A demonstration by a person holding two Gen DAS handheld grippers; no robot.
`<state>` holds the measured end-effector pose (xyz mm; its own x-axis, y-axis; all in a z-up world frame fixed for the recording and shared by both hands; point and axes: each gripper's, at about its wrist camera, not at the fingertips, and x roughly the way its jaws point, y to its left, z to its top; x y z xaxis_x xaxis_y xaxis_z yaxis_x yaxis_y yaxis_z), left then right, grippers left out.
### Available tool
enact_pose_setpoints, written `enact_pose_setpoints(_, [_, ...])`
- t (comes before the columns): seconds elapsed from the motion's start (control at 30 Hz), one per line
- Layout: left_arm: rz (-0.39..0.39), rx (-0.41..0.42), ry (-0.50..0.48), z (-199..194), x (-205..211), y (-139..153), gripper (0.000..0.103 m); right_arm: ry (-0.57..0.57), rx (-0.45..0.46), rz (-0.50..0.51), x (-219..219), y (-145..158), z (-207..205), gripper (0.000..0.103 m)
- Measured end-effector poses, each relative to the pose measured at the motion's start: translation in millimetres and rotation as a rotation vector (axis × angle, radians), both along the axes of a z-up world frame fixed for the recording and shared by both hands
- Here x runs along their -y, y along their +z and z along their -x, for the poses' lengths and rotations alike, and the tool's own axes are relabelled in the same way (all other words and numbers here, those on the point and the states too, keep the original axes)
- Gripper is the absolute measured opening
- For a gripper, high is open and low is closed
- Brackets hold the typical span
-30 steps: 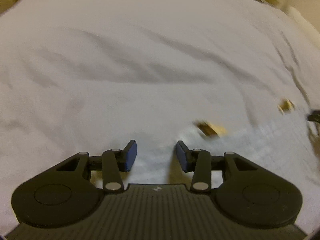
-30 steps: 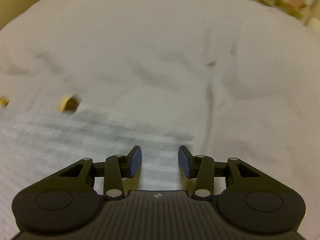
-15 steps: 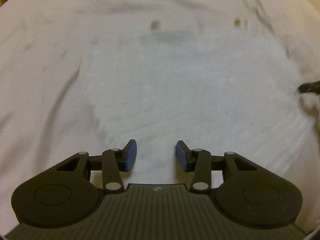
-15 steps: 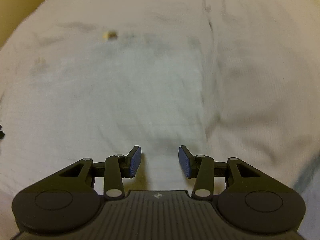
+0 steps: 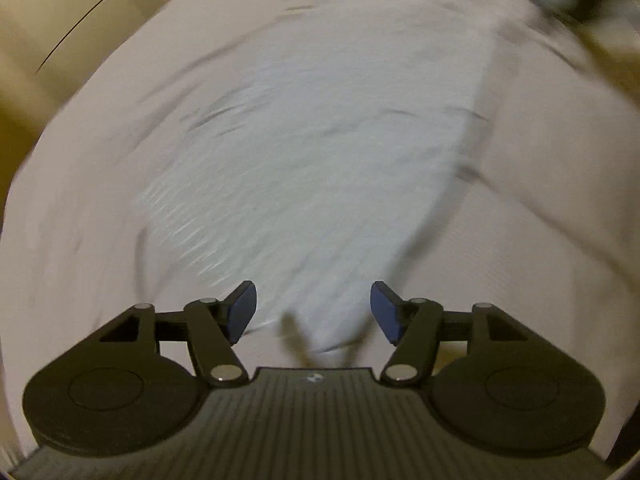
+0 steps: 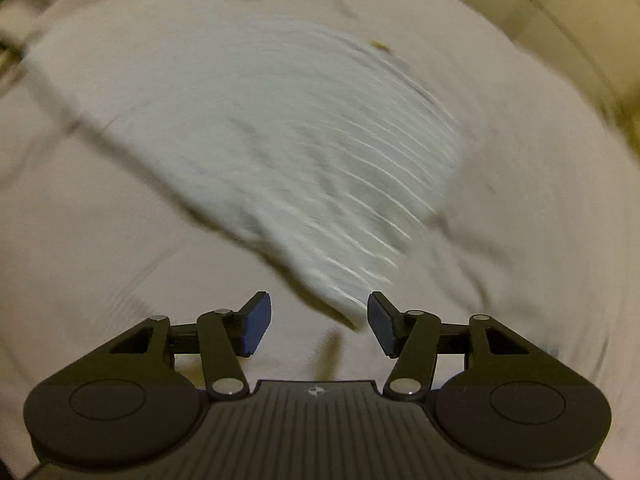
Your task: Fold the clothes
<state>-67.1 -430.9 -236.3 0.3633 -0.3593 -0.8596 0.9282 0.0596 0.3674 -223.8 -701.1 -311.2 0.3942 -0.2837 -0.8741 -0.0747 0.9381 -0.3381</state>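
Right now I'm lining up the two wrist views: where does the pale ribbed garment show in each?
Left wrist: ribbed garment fills the centre, narrowing toward the open left claw.
Right wrist: it lies centre to upper right, its corner by the open right claw.
Shared landmark: the white bedsheet underneath.
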Motion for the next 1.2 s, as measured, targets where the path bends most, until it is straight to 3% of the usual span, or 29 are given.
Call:
enact_pose_setpoints(0.13, [-0.119, 0.180, -0.141, 28, 15, -39, 0.059, 0.161, -0.018, 0.177, -26, -28, -2, 0.055])
enact_pose_setpoints(0.23, [-0.173, 0.297, -0.138, 22, 19, -56, 0.058, 0.302, -0.040, 0.340, -33, -51, -2, 0.055])
enact_pose_setpoints(0.33, [-0.192, 0.355, -0.138, 14, 21, -63, 0.048, 0.386, -0.071, 0.483, -25, -72, -5, 0.048])
enact_pose_setpoints(0.4, [-0.204, 0.375, -0.132, 8, 20, -68, 0.025, 0.366, -0.093, 0.485, -12, -76, -12, 0.033])
enact_pose_setpoints(0.47, [-0.229, 0.383, -0.106, 1, 19, -72, 0.006, 0.349, -0.112, 0.464, -2, -76, -15, 0.000])
enact_pose_setpoints(0.63, [-0.228, 0.357, -0.099, -7, 13, -69, 0.004, 0.367, -0.101, 0.438, 7, -63, -11, 0.000])
enact_pose_setpoints(0.77, [-0.202, 0.341, -0.091, 0, 6, -47, 0.003, 0.349, -0.081, 0.419, 1, -33, 10, 0.000])
enact_pose_setpoints(1.03, [-0.207, 0.284, -0.141, 71, -38, -6, 0.003, 0.344, -0.098, 0.358, -25, 12, 79, 0.000])
enact_pose_setpoints(1.2, [-0.216, 0.213, -0.122, 120, -61, -2, 0.003, 0.339, -0.166, 0.293, -56, 10, 134, 0.000])
